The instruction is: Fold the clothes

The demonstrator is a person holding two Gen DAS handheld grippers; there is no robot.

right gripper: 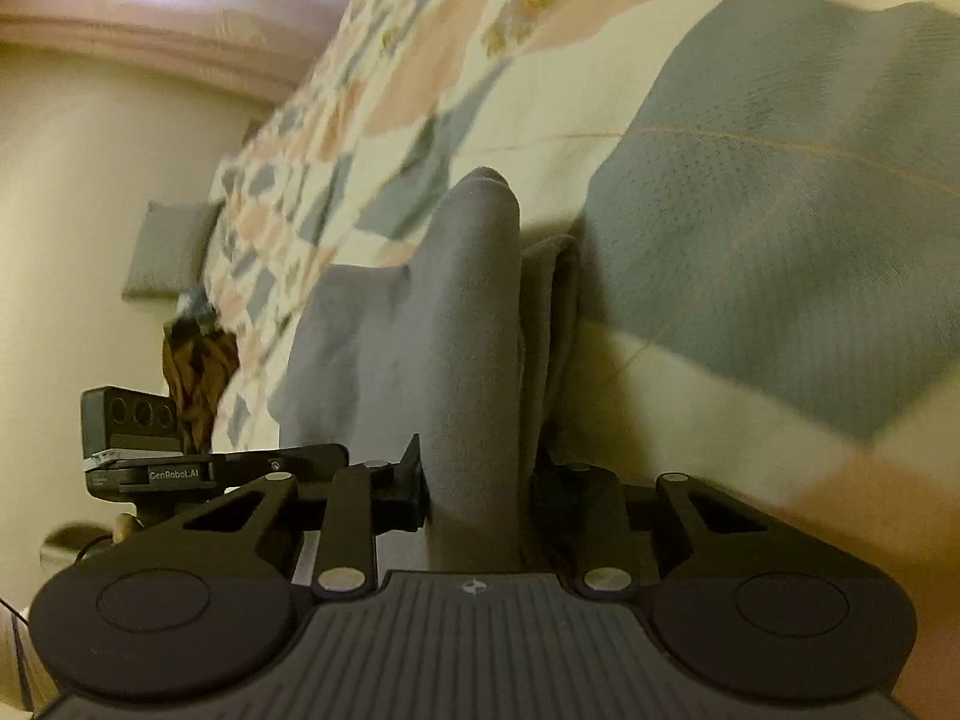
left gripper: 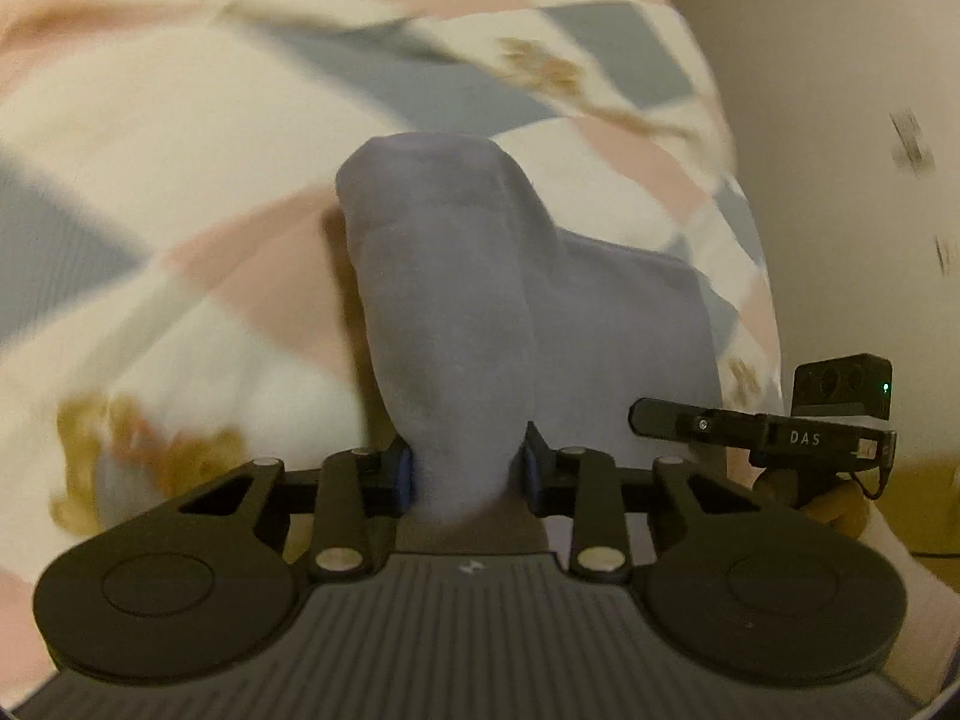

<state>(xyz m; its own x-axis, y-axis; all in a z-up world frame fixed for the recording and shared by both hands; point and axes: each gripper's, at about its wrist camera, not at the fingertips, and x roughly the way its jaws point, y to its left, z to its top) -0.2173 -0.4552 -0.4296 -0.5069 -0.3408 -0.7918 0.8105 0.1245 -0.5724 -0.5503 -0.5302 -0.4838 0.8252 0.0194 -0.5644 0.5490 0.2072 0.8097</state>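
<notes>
Tongs (left gripper: 467,471) (right gripper: 480,495) level, both pinching grey garment (left gripper: 480,300) (right gripper: 456,324)

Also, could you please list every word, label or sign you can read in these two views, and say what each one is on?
"DAS": on the black bar of the other gripper, seen at the right of the left wrist view.
"GenRobot.AI": on the black bar of the other gripper, seen at the left of the right wrist view.
Dark marks on the wall: too blurred to read.

Soft matt blue-grey knit cloth garment (left gripper: 456,300), matt black plastic claw (left gripper: 468,474), patchwork cotton-like quilt (left gripper: 150,138).
</notes>
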